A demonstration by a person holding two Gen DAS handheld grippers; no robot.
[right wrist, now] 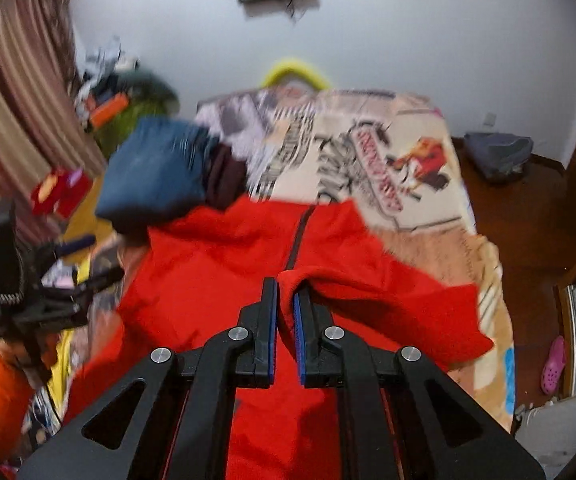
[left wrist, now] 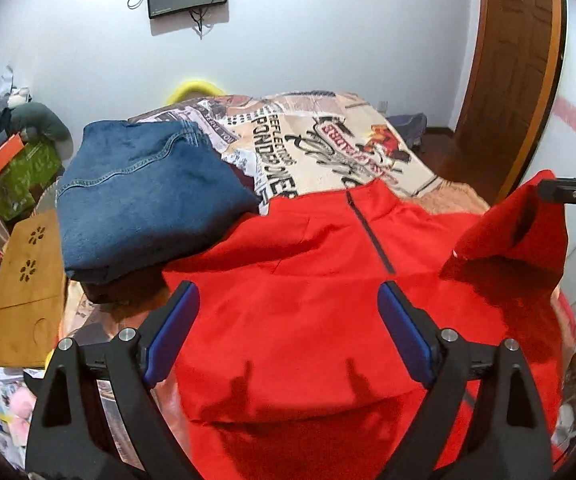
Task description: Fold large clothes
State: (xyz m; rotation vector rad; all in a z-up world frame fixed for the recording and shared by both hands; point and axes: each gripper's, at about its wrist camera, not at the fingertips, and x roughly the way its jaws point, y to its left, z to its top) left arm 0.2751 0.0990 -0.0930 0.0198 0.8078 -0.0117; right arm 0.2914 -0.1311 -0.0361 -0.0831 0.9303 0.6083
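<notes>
Here, a bed (left wrist: pixel 440 196) draped in a printed blanket (left wrist: pixel 328 148) is shown from both wrist views, and on it a red zip-front garment (left wrist: pixel 308 300) is spread flat, its collar toward the far wall and its hem toward the viewer. The long axis of the garment, marked by the dark zipper (left wrist: pixel 372 236), runs straight away from both tools. A folded stack topped by blue denim (left wrist: pixel 143 196) is seen just beside the garment's left shoulder, overlapping its edge. The left gripper (left wrist: pixel 288 328) is held above the lower body of the garment, jaws spread wide and grasping nothing. The right gripper (right wrist: pixel 285 312) is clenched on a fold of the red cloth from the right-hand side, judged to be the sleeve (left wrist: pixel 508 232), which is lifted clear of the bed. The right tool is thus the nearer to the work; the coming move is judged to carry the sleeve leftward, across the zipper line.
</notes>
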